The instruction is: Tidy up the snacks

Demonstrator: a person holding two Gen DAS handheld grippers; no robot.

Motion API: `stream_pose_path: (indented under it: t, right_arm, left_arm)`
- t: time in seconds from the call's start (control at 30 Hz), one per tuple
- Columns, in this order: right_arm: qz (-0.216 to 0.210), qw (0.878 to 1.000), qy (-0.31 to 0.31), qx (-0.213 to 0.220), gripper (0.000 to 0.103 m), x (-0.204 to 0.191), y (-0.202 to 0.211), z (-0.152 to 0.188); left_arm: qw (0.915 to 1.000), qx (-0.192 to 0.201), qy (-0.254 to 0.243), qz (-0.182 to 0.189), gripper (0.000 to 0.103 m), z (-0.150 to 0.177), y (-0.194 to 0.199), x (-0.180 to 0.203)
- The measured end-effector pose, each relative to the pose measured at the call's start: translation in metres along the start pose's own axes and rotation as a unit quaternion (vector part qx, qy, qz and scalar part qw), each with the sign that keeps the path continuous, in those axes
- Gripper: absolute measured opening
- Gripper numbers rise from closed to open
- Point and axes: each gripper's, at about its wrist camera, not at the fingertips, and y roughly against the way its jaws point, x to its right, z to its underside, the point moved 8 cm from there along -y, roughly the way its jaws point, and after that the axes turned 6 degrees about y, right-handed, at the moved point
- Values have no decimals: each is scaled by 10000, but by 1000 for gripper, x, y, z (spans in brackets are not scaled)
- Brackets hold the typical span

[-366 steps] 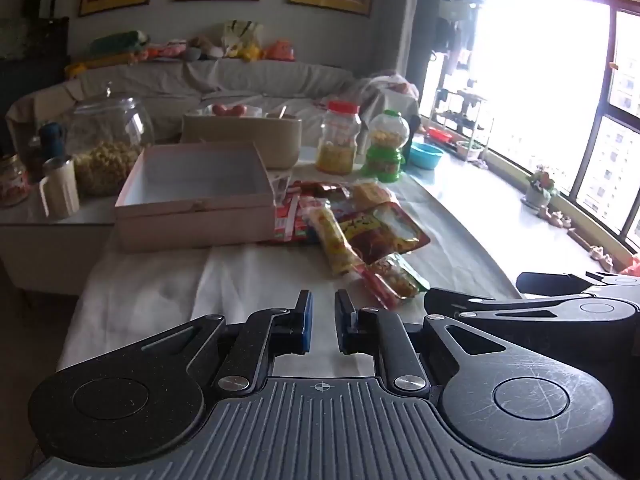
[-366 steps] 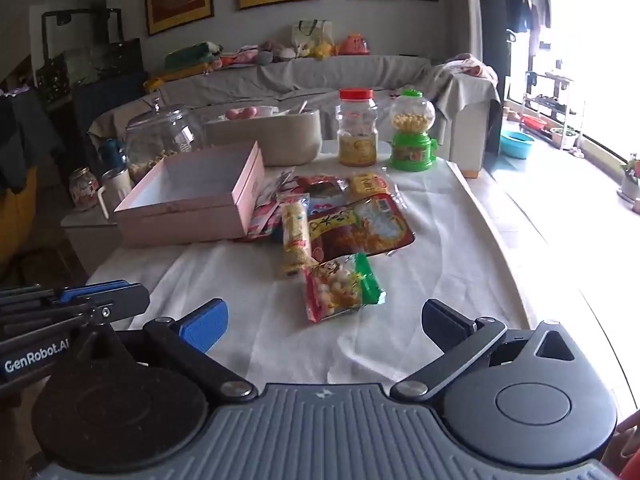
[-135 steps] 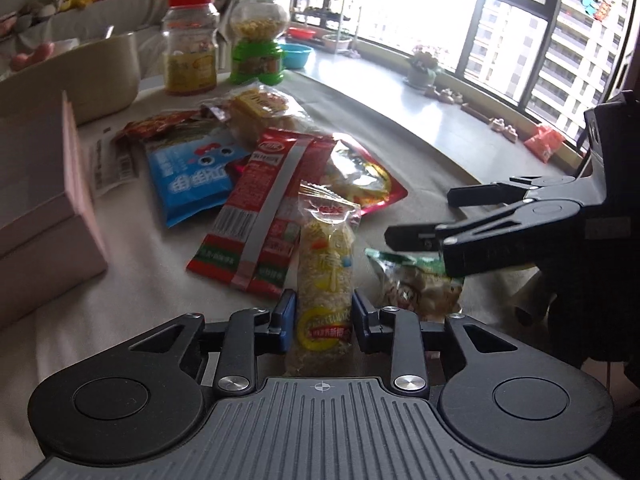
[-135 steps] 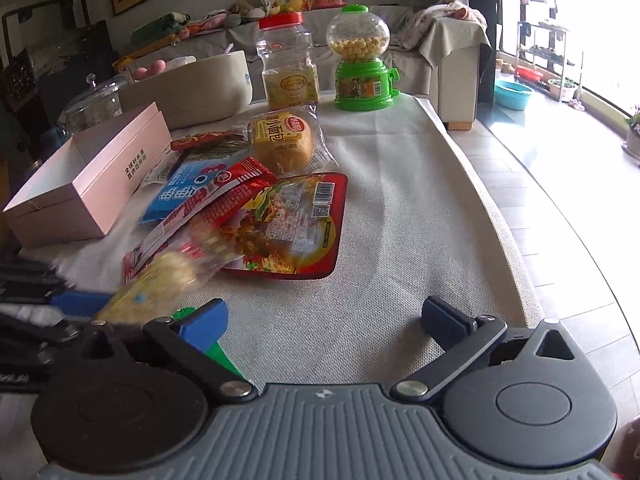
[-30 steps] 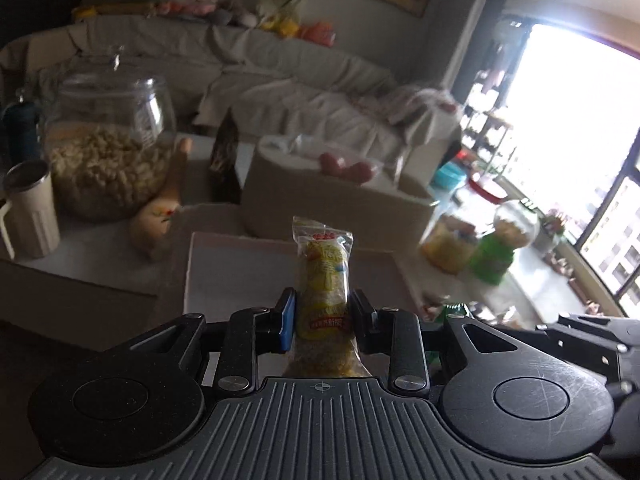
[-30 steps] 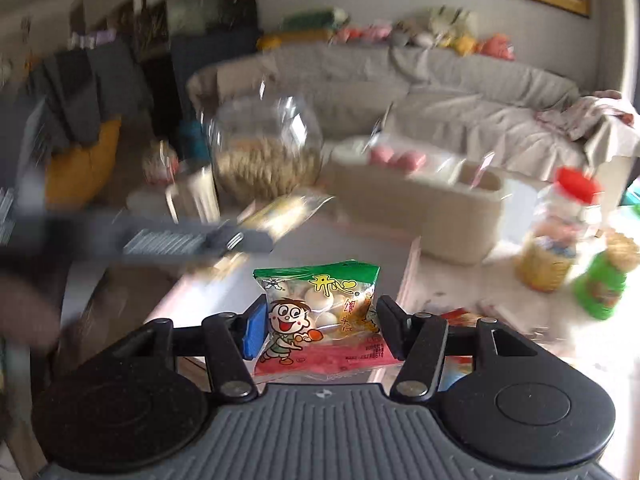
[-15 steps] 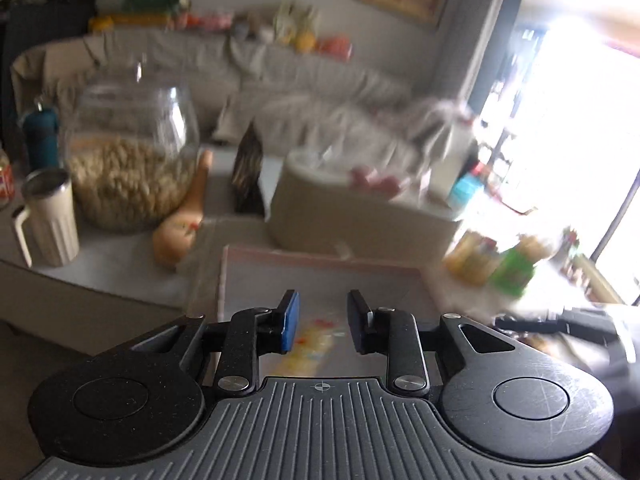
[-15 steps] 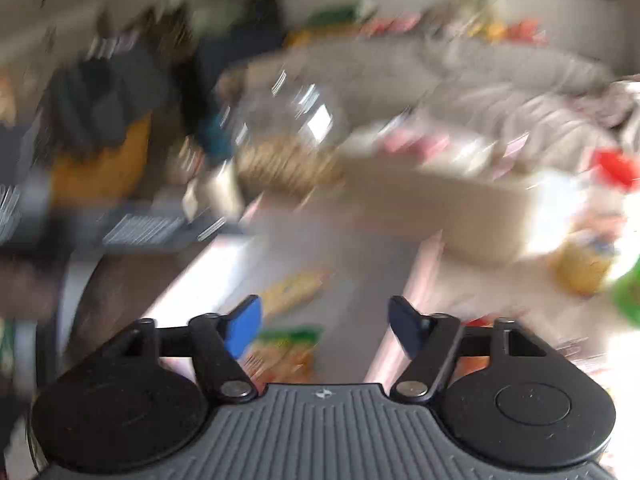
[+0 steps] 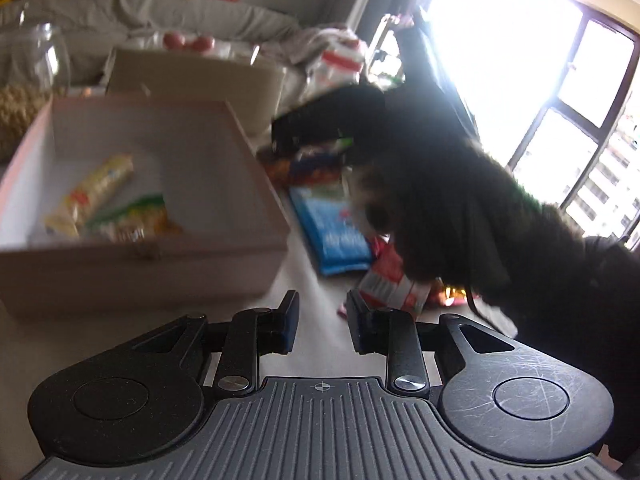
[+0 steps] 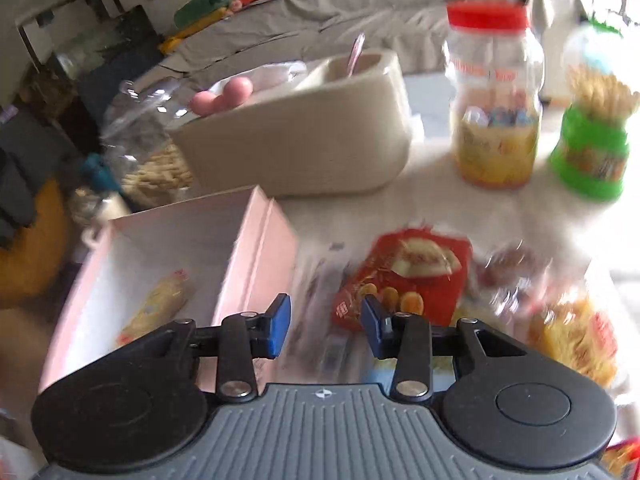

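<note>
Right wrist: cloth-covered table (image 10: 460, 208), sofa (image 10: 360, 4) behind.

One open pink cardboard box (image 9: 224, 236) stood ahead and left of the left fingers, and two snack packets lay inside it: one long yellow cellophane packet (image 9: 90, 194) and one green-and-yellow packet (image 9: 132, 218). To the right of that box were one blue foil packet (image 9: 334, 224) and one red-and-white packet (image 9: 390, 286). Ahead of the right fingers lay one red snack bag (image 10: 404, 280); further ahead stood one beige oval plastic bin (image 10: 304, 144), one clear red-lidded jar (image 10: 496, 100) and one green-based candy dispenser (image 10: 592, 132). Other packets to the right were too blurred to count.
</note>
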Motion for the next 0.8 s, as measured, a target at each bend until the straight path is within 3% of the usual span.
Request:
stream_pose_path:
  t: [0.07,0.13,0.17,0.27,0.4,0.53,0.67,0.8]
  right_arm:
    - [633,9978,185,11,40,9,0,-4]
    - [964,9950,254,109,40,21,0,-7]
    - [900,9956,189,170,40,27,3,-8]
    - [126,9993,-82,340,40,33,11,-18]
    - [-221,9996,95,166,40,23,-18,-43]
    - [-310,9989,352,-83,24,17,-43,-48]
    - [-747,9902,1040,-563,24,1,-36,-17]
    - [-937,9793,1627,-761,24,0,-1,31]
  left_arm:
    - [10000,76,0,-22,29,2,1,-4]
    - [9996,231,23,-136,29,0,4,-13]
    - [9995,265,83,-162,29,0,5,-16]
    - [9991,219,290,-197,29,1,3,-29]
    - [9985,145,465,-266,29,1,-1,-36]
    - [9981,109,494,-364,29,5,-2,-42]
    - [9975,62,554,-439,29,6,-3,-54]
    - [9973,132,700,-187,29,5,2,-53]
